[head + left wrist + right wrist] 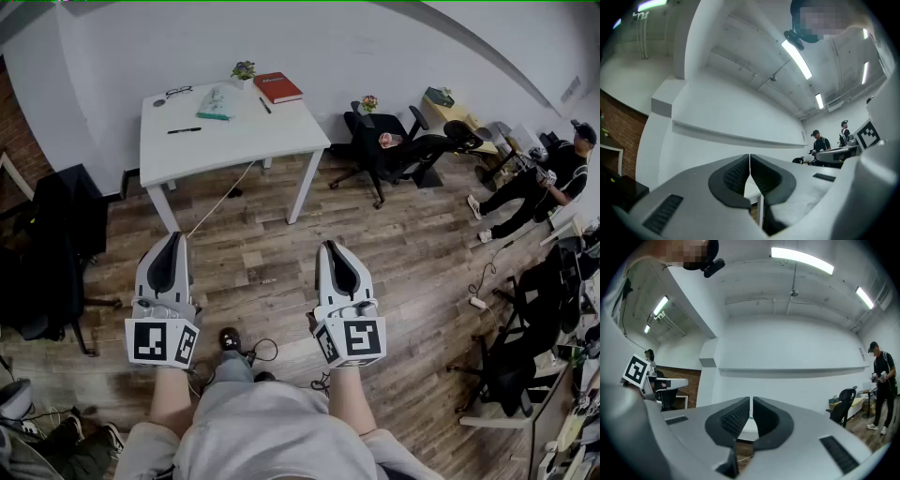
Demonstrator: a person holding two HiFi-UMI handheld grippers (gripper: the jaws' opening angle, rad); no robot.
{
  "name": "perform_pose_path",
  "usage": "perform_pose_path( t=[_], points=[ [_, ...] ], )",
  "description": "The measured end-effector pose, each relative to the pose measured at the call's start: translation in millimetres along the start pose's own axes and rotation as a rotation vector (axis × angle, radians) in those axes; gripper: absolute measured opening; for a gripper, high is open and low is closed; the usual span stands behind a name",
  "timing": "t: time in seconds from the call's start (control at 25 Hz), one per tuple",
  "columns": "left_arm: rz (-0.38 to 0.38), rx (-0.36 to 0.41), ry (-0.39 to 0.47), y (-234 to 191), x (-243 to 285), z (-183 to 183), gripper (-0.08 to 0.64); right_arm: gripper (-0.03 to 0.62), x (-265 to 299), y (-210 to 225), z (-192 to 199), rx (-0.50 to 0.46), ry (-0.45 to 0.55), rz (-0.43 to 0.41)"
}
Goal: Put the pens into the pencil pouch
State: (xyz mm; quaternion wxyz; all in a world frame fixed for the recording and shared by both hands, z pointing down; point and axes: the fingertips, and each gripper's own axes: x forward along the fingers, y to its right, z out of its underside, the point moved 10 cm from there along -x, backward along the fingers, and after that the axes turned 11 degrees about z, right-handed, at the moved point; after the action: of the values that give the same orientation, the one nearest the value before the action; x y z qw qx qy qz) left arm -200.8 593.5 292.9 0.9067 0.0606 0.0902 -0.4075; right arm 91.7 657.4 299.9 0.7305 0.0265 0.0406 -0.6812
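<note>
Landmark: white table [234, 141], standing against the far wall on a wooden floor [262, 272].

Task items, all on the table top:
- Pencil pouch [214, 103], pale green, lies flat toward the table's back edge, near its middle.
- Black pen [184, 130] lies in front of the pouch, toward the table's left front, apart from it.
- Second pen [265, 105] lies just right of the pouch, between it and a red book [277, 87] at the table's back right corner.

Other items on the table: eyeglasses [178, 92] at the back left, and a small potted plant [243, 70] at the back edge beside the book.

Left gripper [173, 236]: held over the floor, well short of the table's front edge. Its jaws are pressed together with nothing between them.

Right gripper [328, 246]: held level beside the left one, also well short of the table. Its jaws are likewise pressed together and empty.

A light cable [220, 202] runs from the table's front edge down to the floor.
</note>
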Motion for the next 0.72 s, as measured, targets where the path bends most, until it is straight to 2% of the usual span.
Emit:
perform_pose_path(
  t=[0.44, 0.72],
  points=[
    [-0.011, 0.004, 0.002, -2.8, -3.0, -0.1, 0.028, 0.041, 1.6, -4.5, 1.2, -0.01, -0.001, -0.014],
    [-0.006, 0.001, -0.009, -18.2, 13.0, 2.9, 0.028, 0.041, 23.8, -7.5, 2.9, -0.009, -0.014, -0.009]
  ],
)
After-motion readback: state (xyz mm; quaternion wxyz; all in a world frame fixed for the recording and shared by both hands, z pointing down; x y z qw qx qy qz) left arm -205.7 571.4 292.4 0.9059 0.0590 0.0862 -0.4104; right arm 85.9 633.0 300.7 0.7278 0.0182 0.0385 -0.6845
